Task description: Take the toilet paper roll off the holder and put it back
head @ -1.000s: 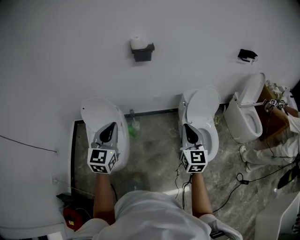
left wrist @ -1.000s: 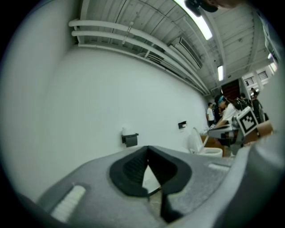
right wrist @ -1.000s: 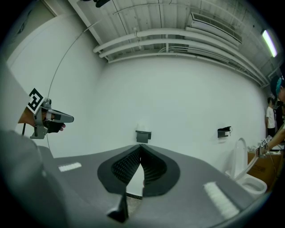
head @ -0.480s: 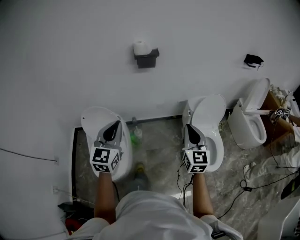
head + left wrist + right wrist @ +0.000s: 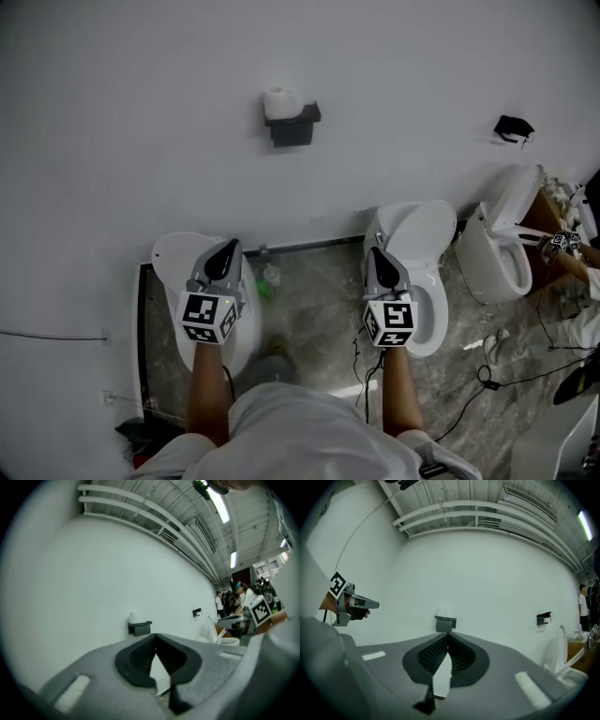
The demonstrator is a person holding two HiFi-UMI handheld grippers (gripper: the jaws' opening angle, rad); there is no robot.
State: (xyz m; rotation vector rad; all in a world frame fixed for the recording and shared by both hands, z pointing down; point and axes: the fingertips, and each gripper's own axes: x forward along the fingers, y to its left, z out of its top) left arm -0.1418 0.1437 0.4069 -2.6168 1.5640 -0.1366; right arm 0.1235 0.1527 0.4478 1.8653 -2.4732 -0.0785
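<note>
Toilet paper roll (image 5: 278, 101) now lower in view

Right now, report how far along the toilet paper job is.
Done: nothing visible; the toilet paper roll sits on the black holder on the wall. In hand: nothing; the left gripper and right gripper are both shut and empty, held short of the wall. Left: reach the roll, lift it off, then set it back.

We see a soft white paper roll (image 5: 277, 101) on a dark, dull holder (image 5: 294, 127). The wall (image 5: 122, 122) looks smooth and not shiny. The toilet lid (image 5: 427, 225) looks hard and glossy, and the floor (image 5: 309, 300) looks like gray, cloudy stone.
</note>
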